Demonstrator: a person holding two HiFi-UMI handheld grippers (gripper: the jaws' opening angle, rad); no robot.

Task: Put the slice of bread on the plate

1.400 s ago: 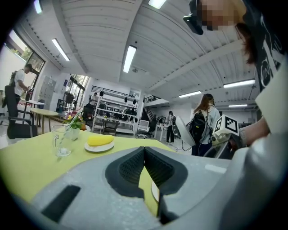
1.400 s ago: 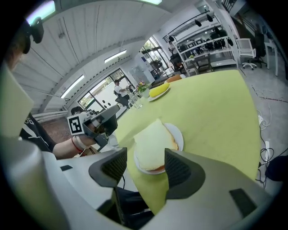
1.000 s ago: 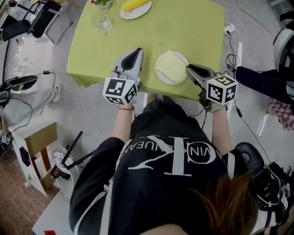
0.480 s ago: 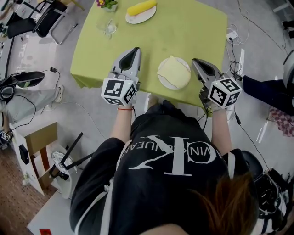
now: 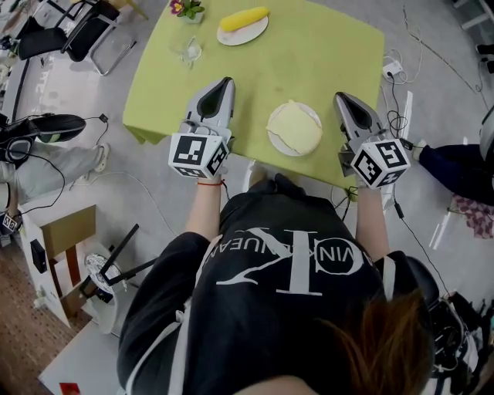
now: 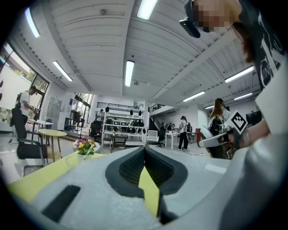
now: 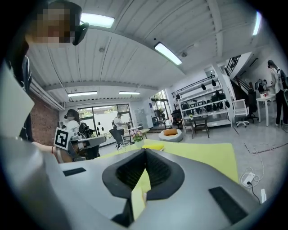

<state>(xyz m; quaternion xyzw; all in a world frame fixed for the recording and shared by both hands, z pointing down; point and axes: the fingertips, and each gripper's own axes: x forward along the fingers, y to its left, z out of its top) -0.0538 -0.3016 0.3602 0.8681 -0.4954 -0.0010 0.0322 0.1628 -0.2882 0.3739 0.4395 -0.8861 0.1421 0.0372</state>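
Observation:
In the head view a pale yellow slice of bread (image 5: 295, 126) lies on a white plate (image 5: 281, 147) near the front edge of the green table (image 5: 324, 54). My left gripper (image 5: 226, 82) hovers left of the plate with its jaws shut and nothing in them. To the right of the plate my right gripper (image 5: 340, 97) is also shut and empty, apart from the plate. The left gripper view shows its fingers closed together (image 6: 144, 149), and in the right gripper view the same holds (image 7: 145, 151). Both point roughly level across the table.
At the far edge of the table stand a second plate with a yellow item (image 5: 243, 21), a clear glass (image 5: 189, 51) and a small flower pot (image 5: 186, 8). Chairs (image 5: 77, 31) stand at the back left. Cables and a power strip (image 5: 394, 69) lie on the floor at the right.
My right gripper has drawn back from the plate's right edge, risen and swung to point up the table. The left gripper has lifted slightly. The bread stays on the plate.

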